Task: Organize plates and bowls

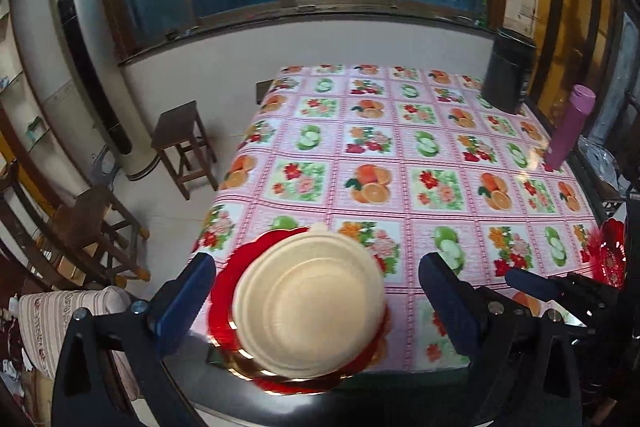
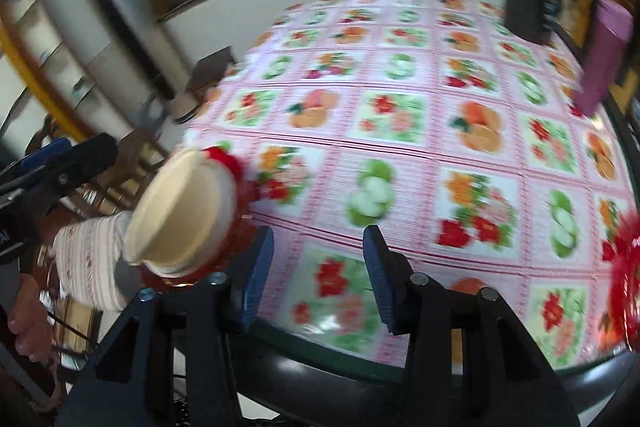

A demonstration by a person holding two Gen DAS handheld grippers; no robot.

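Below, at the 6 o'clock edge of the left wrist view, the left gripper (image 1: pixel 316 303) is hanging with its blue-padded fingers spread wide apart, clamping nothing. Between them, a stack of cream-coloured round bowls turned upside down (image 1: pixel 310 311) is sitting on a red scalloped plastic plate with a gold rim (image 1: pixel 224 291), right at the near corner of the worktop (image 1: pixel 360 155), which is wearing a pink oilcloth printed with oranges, apples and flowers. A second red scalloped plate (image 1: pixel 610 251) is lying near 3 o'clock, well apart from the stack. At 1 o'clock a black bin-like container (image 1: pixel 508 71) and a tall purple flask (image 1: pixel 570 127) are standing by the far edge. Through the blurred right wrist view, the right gripper (image 2: pixel 318 267) is hovering over the oilcloth, its fingers also parted and empty, with the bowl stack (image 2: pixel 180 215) at 9 o'clock.
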